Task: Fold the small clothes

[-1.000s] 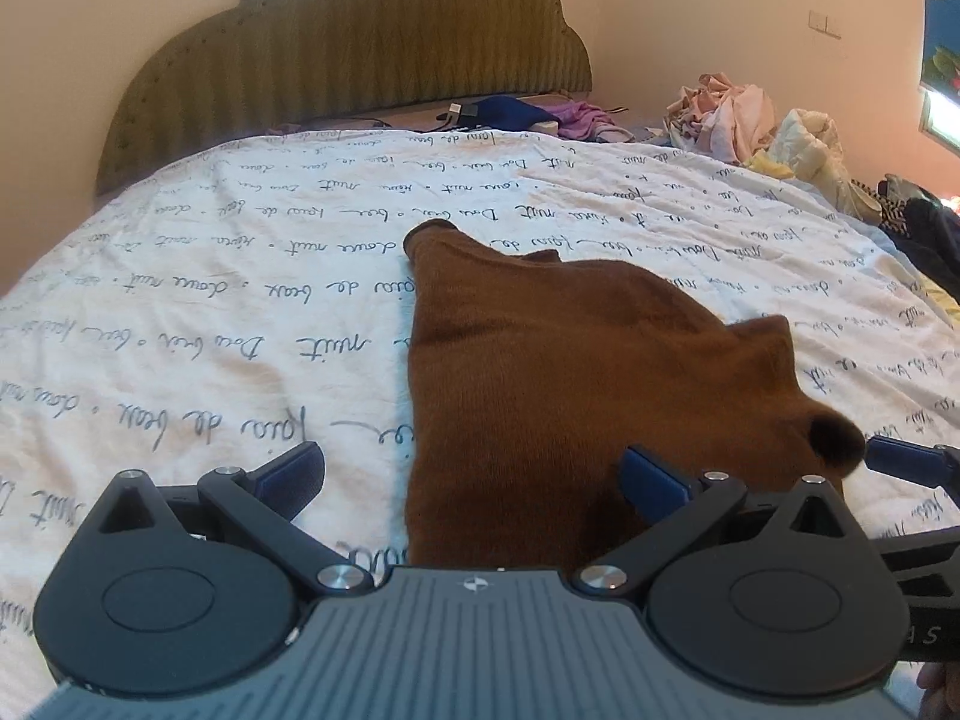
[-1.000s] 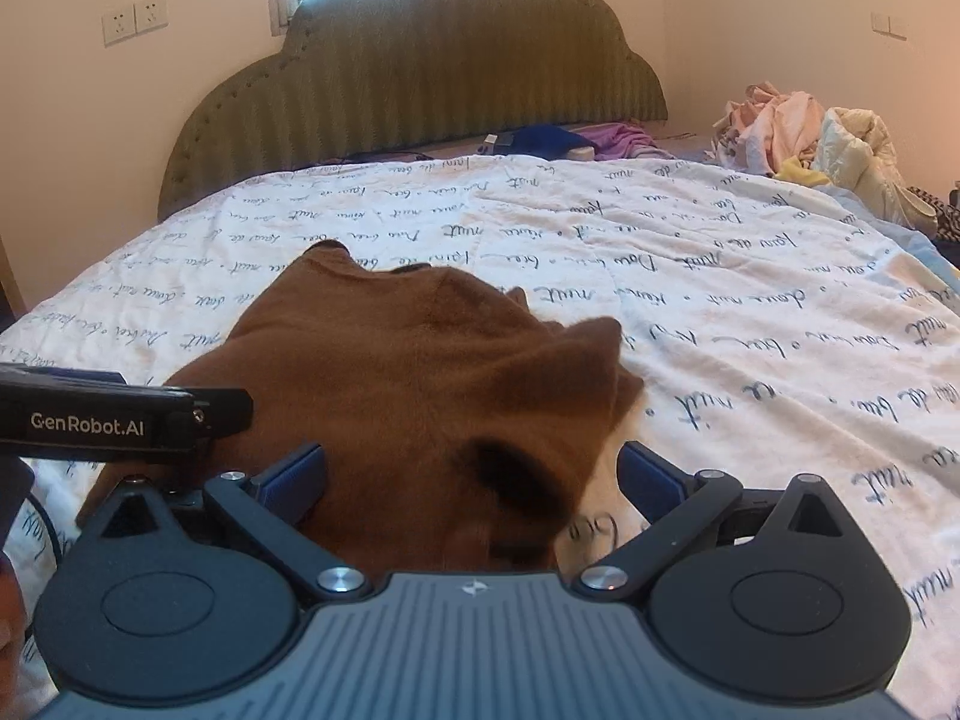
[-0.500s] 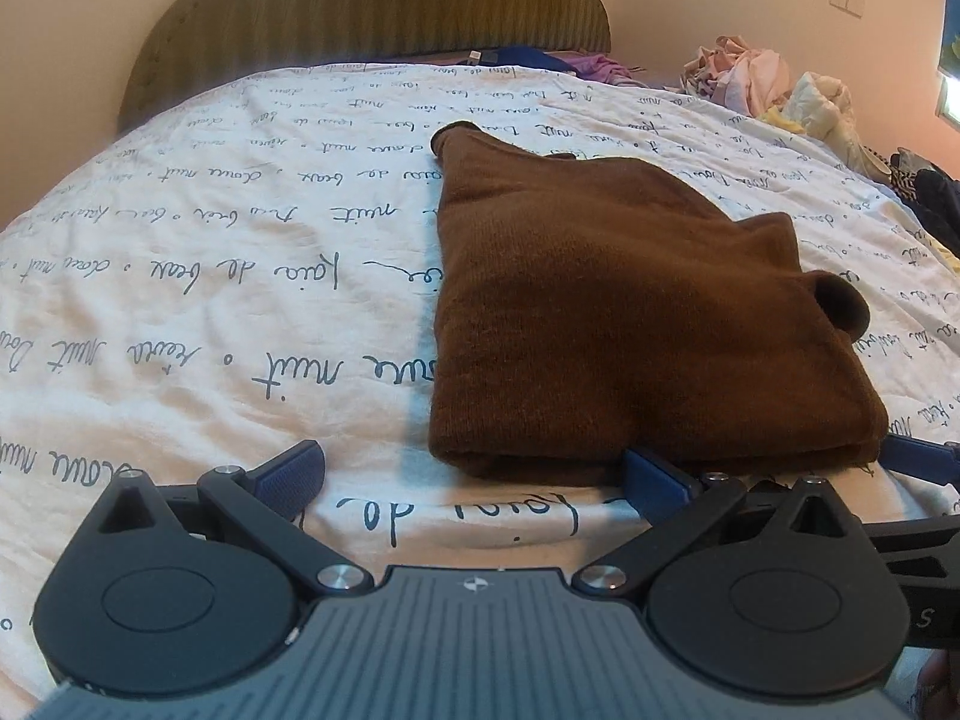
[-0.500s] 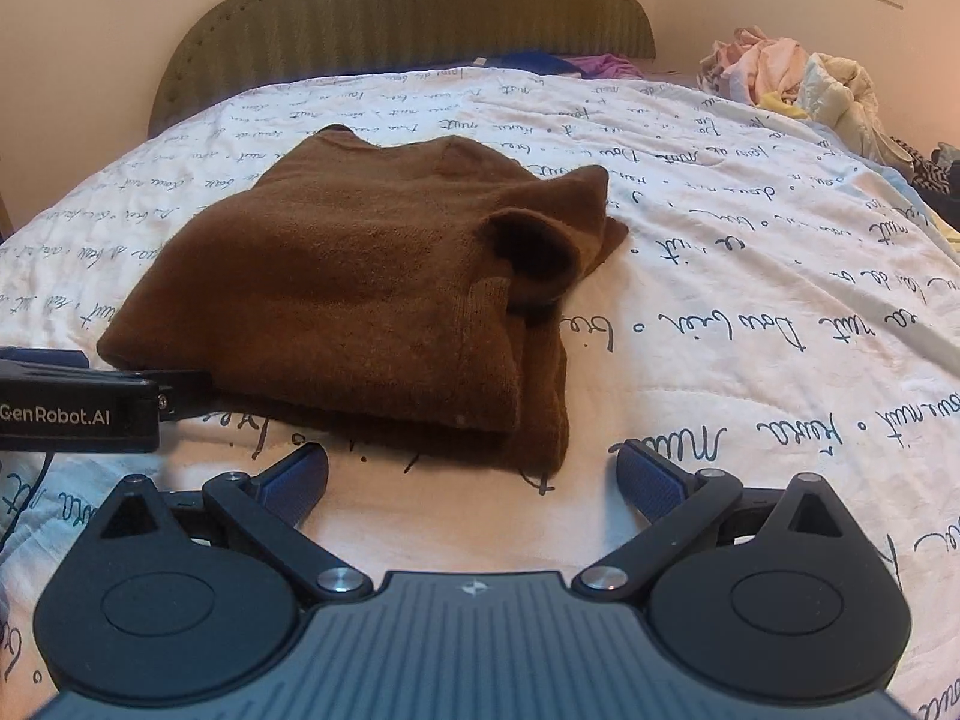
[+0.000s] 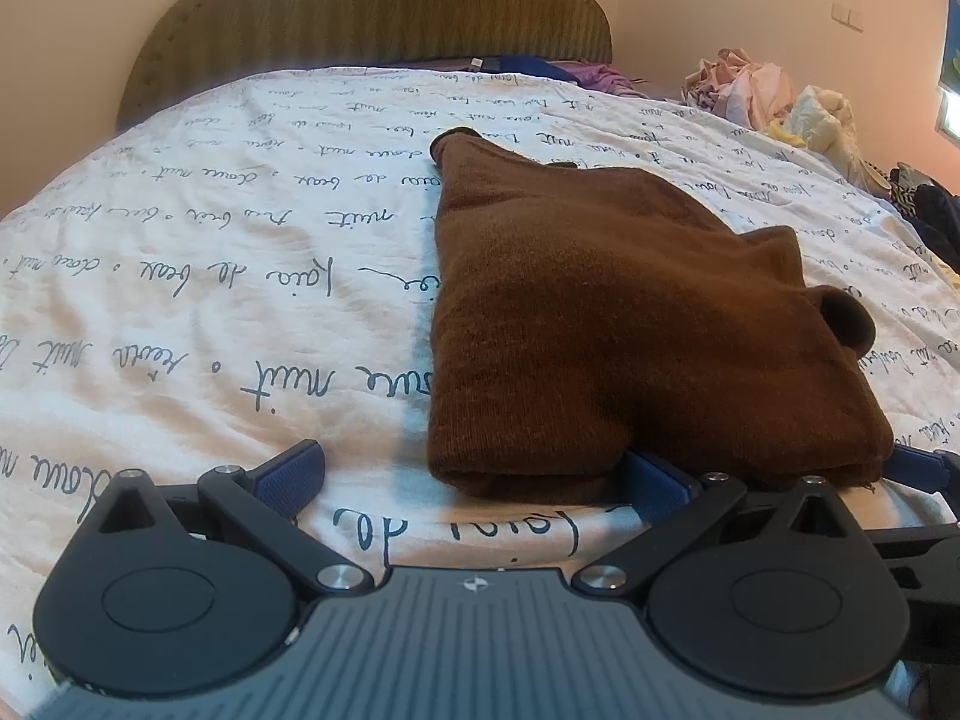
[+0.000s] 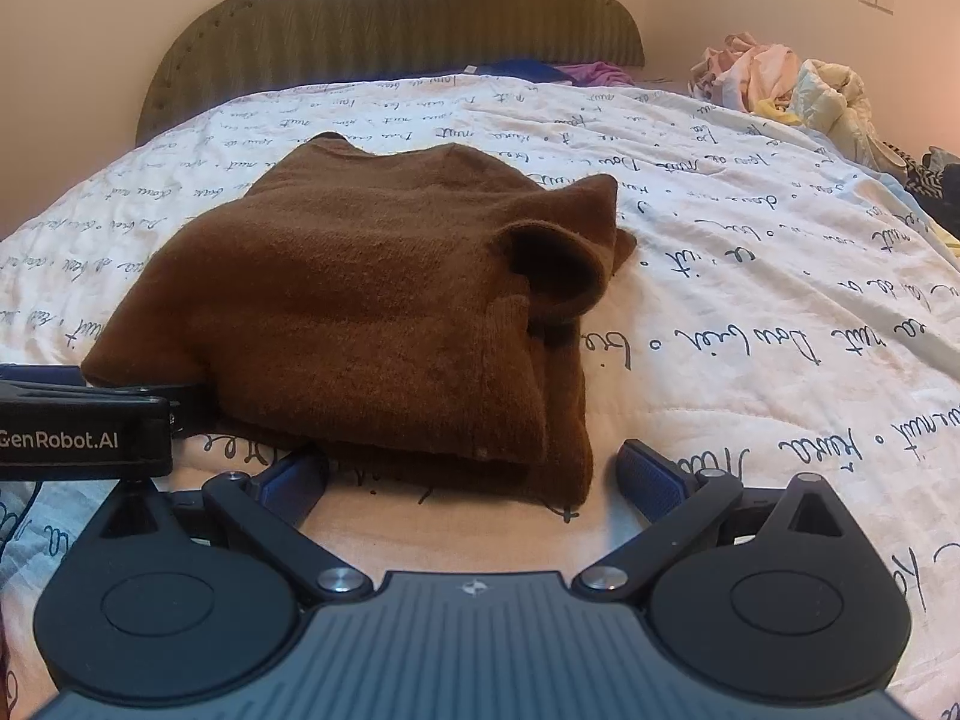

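Brown sweater [image 5: 600, 324]: folded into a thick packet, flat on the bed cover [image 5: 180, 300], near edge just ahead of both tools. Not quite square: lower layer poking out past the upper one at the near right corner, and a sleeve cuff [image 6: 552, 264] curled open on top toward the right side.

A second ago, bunched close under the tools and filling the lower part of both views; half a second ago, already laid down. Now a little further off, settled, nothing lifted. Reads as a fold just laid and let go, with both tools drawn back.

Left gripper [image 5: 477, 474]: jaws spread wide, pinching nothing. Right-hand pad tucked in at the near hem; under the cloth or merely against it, cannot tell. Right gripper [image 6: 474, 474]: jaws likewise spread, empty, on either side of the near right corner and apart from the cloth.

For the task, judged from how things lie: main fold on this piece done. Left to do, perhaps: tucking in the cuff and squaring the stray corner, or setting the packet aside.

Further out: dark padded headboard [image 5: 372, 12] beyond the cover, and a loose heap of clothes [image 6: 780, 78] at the far right edge of the bed, likely next in line.
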Demonstrator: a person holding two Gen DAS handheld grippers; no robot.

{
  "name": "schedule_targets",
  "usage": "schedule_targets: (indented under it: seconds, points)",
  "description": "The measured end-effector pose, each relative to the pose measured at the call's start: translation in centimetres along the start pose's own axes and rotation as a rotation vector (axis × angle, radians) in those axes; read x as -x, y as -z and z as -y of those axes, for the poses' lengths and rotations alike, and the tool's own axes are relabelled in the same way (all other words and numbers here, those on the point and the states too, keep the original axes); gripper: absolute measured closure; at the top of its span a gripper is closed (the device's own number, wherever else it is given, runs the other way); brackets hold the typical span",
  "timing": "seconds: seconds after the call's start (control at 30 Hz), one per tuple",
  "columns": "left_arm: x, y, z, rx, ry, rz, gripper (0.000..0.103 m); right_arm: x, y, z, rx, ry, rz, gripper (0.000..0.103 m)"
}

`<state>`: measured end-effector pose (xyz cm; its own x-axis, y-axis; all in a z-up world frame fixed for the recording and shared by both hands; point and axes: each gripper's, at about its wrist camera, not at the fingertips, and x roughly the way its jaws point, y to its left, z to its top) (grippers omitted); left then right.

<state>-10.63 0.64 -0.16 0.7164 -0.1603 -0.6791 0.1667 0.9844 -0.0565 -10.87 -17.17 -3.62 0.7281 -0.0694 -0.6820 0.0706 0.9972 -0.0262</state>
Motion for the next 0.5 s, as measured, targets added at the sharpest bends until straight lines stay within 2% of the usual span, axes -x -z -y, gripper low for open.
schedule_targets:
  seconds: [0.13, 0.23, 0.37, 0.5]
  points:
    - [-0.04, -0.13, -0.19, 0.003, 0.012, -0.006, 0.0, 0.13, -0.19, 0.48, 0.007, -0.02, -0.013, 0.0]
    - [-0.1, -0.2, 0.0, -0.008, 0.005, -0.012, 0.0, -0.39, -0.31, 0.95, -0.018, 0.002, -0.008, 0.0]
    - [-0.15, -0.18, 0.21, -0.017, -0.003, -0.012, 0.0, -0.49, -0.04, 0.41, 0.015, 0.041, 0.029, 0.0]
    - [-0.14, -0.16, -0.05, -0.003, 0.003, -0.006, 0.0, -0.72, -0.05, 0.83, -0.006, 0.026, 0.03, 0.0]
